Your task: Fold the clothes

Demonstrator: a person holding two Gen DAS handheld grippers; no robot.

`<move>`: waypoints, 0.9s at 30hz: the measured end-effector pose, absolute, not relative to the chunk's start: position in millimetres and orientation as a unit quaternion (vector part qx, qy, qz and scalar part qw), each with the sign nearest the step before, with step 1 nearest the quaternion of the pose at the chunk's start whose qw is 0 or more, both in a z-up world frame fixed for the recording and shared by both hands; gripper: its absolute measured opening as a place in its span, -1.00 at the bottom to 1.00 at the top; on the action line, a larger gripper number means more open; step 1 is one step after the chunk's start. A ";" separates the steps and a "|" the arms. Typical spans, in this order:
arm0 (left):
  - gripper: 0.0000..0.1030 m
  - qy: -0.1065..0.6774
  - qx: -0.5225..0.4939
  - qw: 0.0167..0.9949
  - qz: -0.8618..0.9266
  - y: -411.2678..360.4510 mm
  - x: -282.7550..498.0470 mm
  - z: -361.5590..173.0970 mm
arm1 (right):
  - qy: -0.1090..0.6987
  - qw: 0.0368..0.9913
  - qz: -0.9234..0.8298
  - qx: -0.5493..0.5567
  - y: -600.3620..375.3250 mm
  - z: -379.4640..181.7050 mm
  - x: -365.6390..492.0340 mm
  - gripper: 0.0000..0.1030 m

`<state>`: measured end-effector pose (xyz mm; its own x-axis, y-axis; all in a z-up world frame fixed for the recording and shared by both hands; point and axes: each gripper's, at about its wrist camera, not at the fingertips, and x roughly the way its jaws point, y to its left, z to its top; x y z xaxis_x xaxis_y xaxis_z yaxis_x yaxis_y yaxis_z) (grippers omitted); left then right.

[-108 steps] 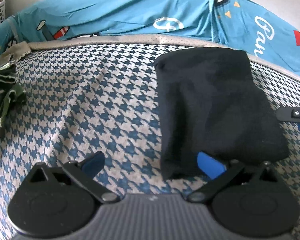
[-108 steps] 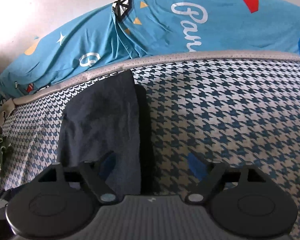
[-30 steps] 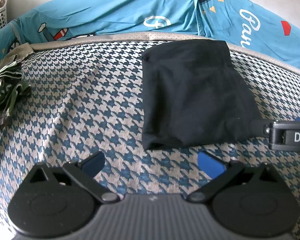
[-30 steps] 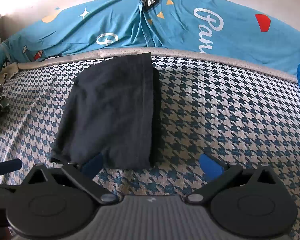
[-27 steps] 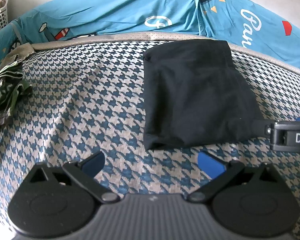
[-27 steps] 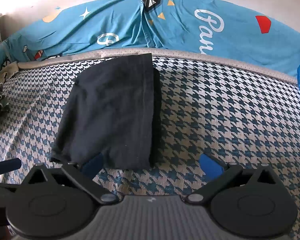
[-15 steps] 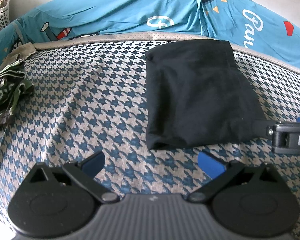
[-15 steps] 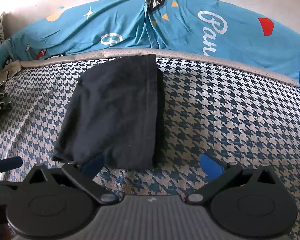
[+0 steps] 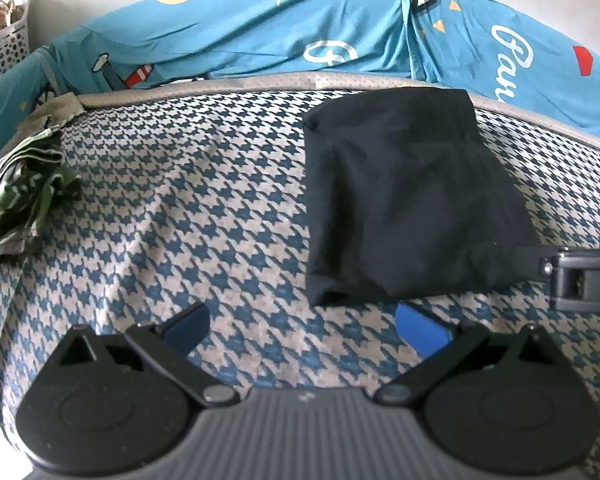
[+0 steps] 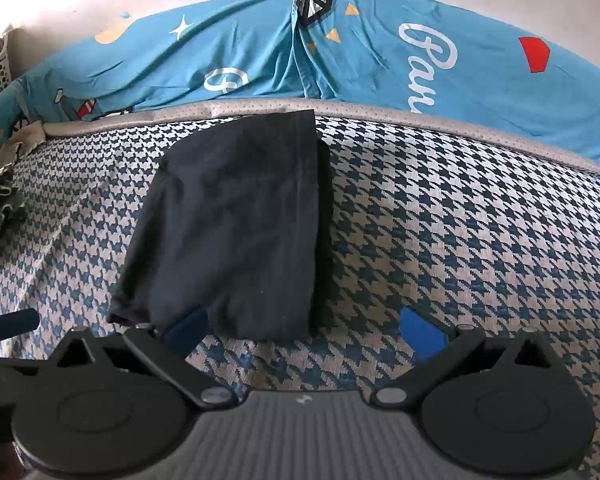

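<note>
Black folded garment [image 10: 236,224] lay just ahead of the spread, empty right gripper [image 10: 304,330] and left gripper [image 9: 304,326]; a careless nudge at its near hem could undo the fold.

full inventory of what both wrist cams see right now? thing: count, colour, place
folded garment: 1, black, lying flat on the mattress right of centre, far edge near the grey border
mattress: 1, blue-and-white houndstooth with grey border, fills the foreground
sheet: 1, bright blue with white lettering, stars and a red shape, bunched along the far side against the wall
crumpled cloth: 1, green and white pattern, left edge of the mattress
basket: 1, white with holes, far left corner by the wall
left gripper: 1, black with blue pads, open, just short of the garment's near edge
right gripper: 1, black with blue pads, open, left pad at the garment's near edge
</note>
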<state>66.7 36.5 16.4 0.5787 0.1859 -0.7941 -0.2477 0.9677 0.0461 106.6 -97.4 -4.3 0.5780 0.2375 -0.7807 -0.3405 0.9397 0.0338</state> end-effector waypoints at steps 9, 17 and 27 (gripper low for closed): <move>1.00 0.439 -0.029 0.887 0.137 40.2 66.1 19.1 | 0.429 0.885 0.168 -0.063 -95.0 -4.8 107.9 1.00; 1.00 0.437 -0.025 0.888 0.141 40.7 65.8 19.1 | 0.428 0.885 0.172 -0.064 -94.3 -4.8 107.0 1.00; 1.00 0.423 -0.010 0.897 0.129 32.7 63.2 23.2 | 0.422 0.888 0.173 -0.063 -94.4 -3.0 106.1 1.00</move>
